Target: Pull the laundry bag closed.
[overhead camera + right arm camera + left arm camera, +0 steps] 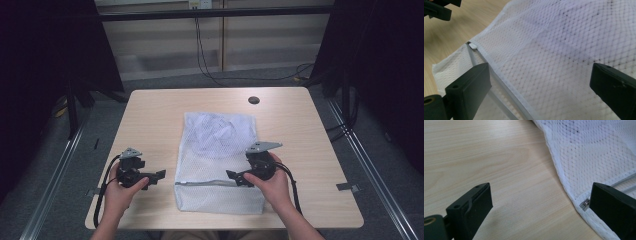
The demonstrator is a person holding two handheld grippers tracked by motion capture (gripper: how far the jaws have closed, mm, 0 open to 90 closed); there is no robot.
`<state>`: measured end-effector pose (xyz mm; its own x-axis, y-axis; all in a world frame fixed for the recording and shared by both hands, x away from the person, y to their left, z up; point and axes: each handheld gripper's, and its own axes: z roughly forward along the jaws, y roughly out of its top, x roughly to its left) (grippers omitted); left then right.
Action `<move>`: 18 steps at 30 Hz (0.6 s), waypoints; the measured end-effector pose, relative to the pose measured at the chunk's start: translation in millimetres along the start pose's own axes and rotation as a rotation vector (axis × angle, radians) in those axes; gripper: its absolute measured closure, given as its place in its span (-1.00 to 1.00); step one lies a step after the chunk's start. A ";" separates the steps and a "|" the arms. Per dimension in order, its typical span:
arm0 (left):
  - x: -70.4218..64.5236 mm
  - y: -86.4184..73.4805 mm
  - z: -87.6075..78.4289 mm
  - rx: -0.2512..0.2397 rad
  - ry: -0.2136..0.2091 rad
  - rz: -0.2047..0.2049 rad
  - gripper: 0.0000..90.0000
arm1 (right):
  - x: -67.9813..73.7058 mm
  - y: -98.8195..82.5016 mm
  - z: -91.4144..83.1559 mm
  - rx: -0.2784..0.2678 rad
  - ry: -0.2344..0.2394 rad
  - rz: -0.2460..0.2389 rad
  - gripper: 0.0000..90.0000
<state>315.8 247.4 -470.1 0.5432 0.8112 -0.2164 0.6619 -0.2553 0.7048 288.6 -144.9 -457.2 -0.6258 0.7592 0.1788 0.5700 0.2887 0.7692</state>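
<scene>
The mesh bag (218,162) lies flat on the surface (150,120) — zipper (499,75) toward the person — so both grippers, left (159,176) and right (231,176), fingers released, can likely reach its zipper pull (473,46).

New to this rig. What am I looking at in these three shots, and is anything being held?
There is no robot arm here: a person holds a two-jaw gripper in each hand at a wooden table. The high view looks down from above the person's side; the left gripper is beside a white mesh laundry bag, and the right gripper is over it. The other two pictures come from cameras riding on the grippers, looking along their black jaws. The left gripper view shows bare table and the bag's edge, with the zipper pull at that end. The right gripper view looks along the zipper across the mesh. Both grippers stand open; nothing is held.
</scene>
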 end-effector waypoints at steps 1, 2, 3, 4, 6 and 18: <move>1.0 0.3 -1.1 0.009 -0.002 0.008 -0.90 | 0.0 0.0 0.0 0.000 0.000 0.000 -0.94; 1.1 0.2 -1.3 0.008 -0.006 0.004 -0.90 | 1.3 0.9 1.9 -0.001 0.005 0.002 -0.95; 1.3 0.2 -1.6 0.008 -0.008 0.005 -0.90 | 2.8 1.9 3.7 0.001 0.005 0.000 -0.96; 1.8 0.1 -2.1 0.010 -0.006 0.009 -0.90 | 4.5 3.0 5.7 0.001 0.009 0.003 -0.97; 1.8 -0.3 -2.3 0.001 -0.010 -0.003 -0.90 | 10.0 6.8 11.3 0.000 0.016 0.015 -0.97; 4.4 -1.1 -5.3 0.002 -0.010 -0.004 -0.90 | 28.2 22.0 28.3 0.011 0.061 0.007 -0.88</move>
<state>314.7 254.1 -468.2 0.5453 0.8072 -0.2261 0.6651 -0.2525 0.7027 298.5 -100.6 -452.6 -0.6531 0.7243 0.2212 0.5800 0.2906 0.7610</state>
